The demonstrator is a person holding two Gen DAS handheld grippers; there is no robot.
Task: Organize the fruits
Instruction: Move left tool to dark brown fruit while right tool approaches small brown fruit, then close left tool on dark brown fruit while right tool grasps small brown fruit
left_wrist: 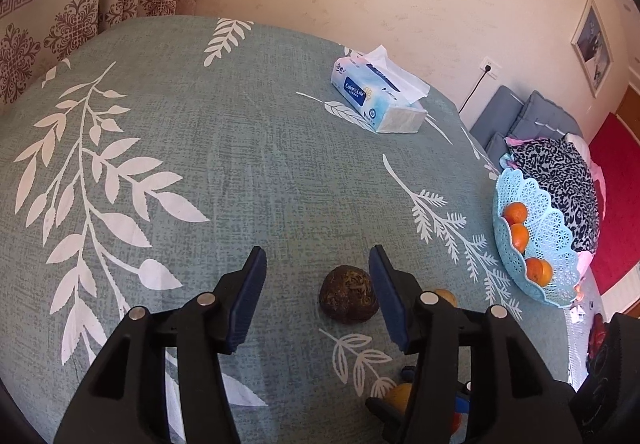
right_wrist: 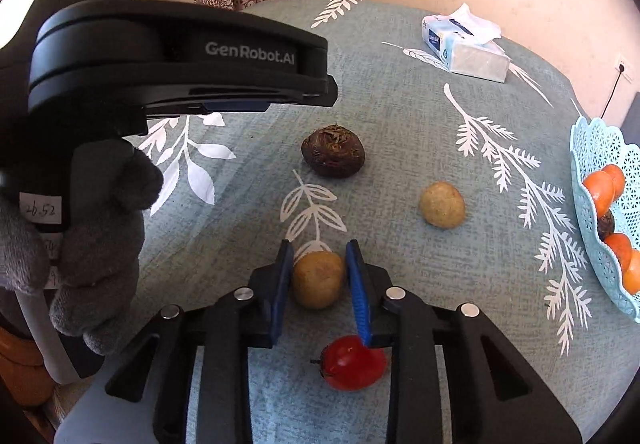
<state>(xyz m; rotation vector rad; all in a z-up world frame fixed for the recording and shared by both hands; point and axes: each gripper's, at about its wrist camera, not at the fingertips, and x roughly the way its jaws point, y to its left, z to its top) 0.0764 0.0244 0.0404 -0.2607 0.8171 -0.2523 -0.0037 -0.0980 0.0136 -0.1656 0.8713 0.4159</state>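
Note:
My left gripper (left_wrist: pixel 318 256) is open, and a dark brown rough fruit (left_wrist: pixel 349 294) lies on the tablecloth between its fingers, closer to the right pad; neither pad touches it. My right gripper (right_wrist: pixel 319 249) is shut on a tan round fruit (right_wrist: pixel 318 278) that rests on the cloth. The same dark brown fruit (right_wrist: pixel 334 150) shows farther off in the right wrist view, with a second tan fruit (right_wrist: pixel 442 204) to its right. A red fruit (right_wrist: pixel 352 362) lies under the right gripper's fingers. A light blue lattice basket (left_wrist: pixel 516 180) at the table's right edge holds several oranges (left_wrist: pixel 516 213).
A tissue pack (left_wrist: pixel 376 96) sits at the far side of the green leaf-print tablecloth (left_wrist: pixel 200 164). A grey-gloved hand (right_wrist: pixel 100 244) holds the left gripper's handle at the left of the right wrist view. Curtains and a wall stand behind the table; cushions lie beyond its right edge.

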